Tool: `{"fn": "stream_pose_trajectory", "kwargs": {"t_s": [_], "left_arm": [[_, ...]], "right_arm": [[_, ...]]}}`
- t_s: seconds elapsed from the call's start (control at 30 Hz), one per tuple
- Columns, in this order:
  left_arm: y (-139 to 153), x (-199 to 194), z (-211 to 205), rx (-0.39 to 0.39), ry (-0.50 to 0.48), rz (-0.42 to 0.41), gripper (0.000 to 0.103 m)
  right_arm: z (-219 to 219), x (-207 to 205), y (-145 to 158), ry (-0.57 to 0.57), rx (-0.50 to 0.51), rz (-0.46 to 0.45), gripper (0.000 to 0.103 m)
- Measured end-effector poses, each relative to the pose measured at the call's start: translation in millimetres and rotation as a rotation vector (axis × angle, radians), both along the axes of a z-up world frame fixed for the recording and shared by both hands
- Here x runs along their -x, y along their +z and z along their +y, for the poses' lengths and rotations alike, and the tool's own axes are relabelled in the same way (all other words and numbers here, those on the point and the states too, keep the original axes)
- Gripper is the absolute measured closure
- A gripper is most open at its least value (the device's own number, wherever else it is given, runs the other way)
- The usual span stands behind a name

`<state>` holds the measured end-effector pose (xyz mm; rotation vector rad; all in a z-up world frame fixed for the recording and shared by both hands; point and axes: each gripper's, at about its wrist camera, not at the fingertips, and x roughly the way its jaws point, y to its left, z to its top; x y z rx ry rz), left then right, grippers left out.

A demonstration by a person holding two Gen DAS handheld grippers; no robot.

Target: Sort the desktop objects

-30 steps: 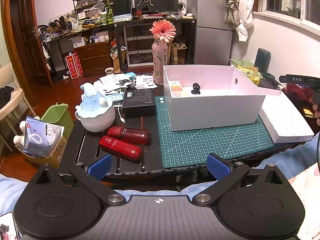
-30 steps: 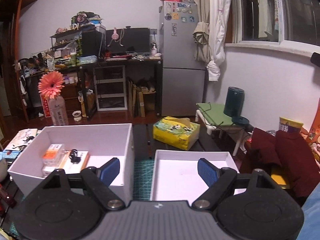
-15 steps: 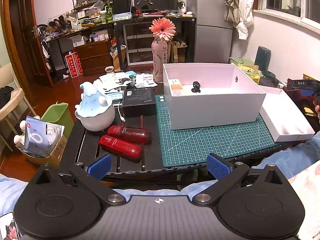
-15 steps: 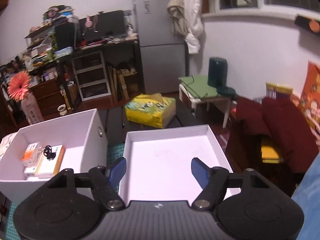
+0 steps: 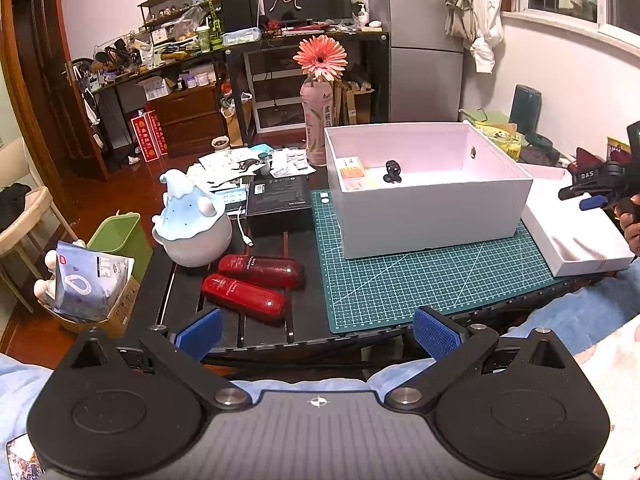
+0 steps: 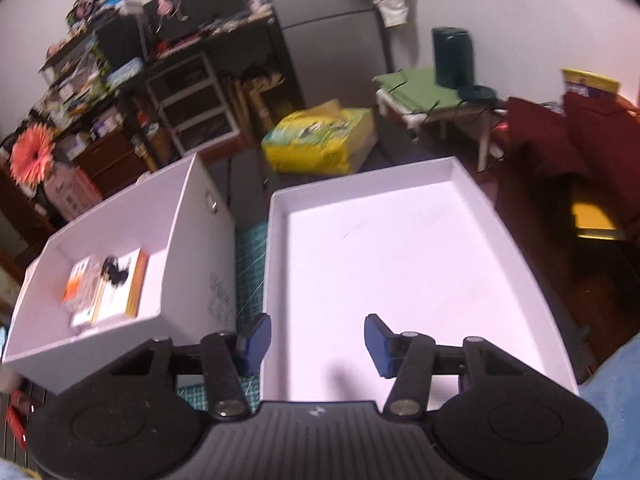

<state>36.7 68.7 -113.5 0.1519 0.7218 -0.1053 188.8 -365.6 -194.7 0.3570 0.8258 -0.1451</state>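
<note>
The right hand-held gripper [image 6: 316, 338] tilts down over the near left corner of the shallow white lid [image 6: 416, 264], its jaws closing. The lid's left wall stands between the blue pads, the left pad [image 6: 256, 336] outside it and the right pad over the lid's floor; neither pad presses on it, so nothing is grasped. In the left wrist view this gripper shows at the far right edge, with part of a hand [image 5: 632, 228] behind it, above the lid's far end.

The left hand-held gripper [image 5: 316, 330] hovers at the near edge of the desk [image 5: 264, 240], angled downward, released, jaws wide and holding nothing.

Just left of the lid, apart from it by a strip of green cutting mat [image 5: 400, 280], stands the deep white box [image 5: 432, 212]. Inside, at its left end, lie small orange-and-white packets [image 5: 352, 168] with a small black object [image 5: 393, 171] beside them.

On the bare desk left of the mat lie two red cases [image 5: 248, 284] side by side, and behind them a pale blue-and-white rounded figure [image 5: 192, 220] and a black box [image 5: 278, 200]. A pink bottle holding an orange flower [image 5: 318, 120] stands behind the white box, and a yellow tissue pack [image 6: 320, 140] lies beyond the lid.
</note>
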Motion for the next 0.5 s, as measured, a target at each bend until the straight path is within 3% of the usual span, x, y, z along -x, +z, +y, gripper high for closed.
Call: {"fn": "stream_pose_trajectory", "kwargs": {"t_s": [0.13, 0.23, 0.5], "left_arm": [[0.2, 0.0, -1.7, -0.014, 0.002, -0.004, 0.000], [0.0, -0.4, -1.8, -0.018, 0.003, -0.001, 0.000], [-0.7, -1.3, -2.2, -0.028, 0.008, 0.006, 0.000]], "right_arm": [[10.4, -9.2, -10.0, 0.065, -0.049, 0.029, 0.066], [18.5, -15.1, -14.9, 0.103, -0.087, 0.040, 0.070], [32.1, -31.2, -25.3, 0.142, -0.034, 0.068, 0.076]]}}
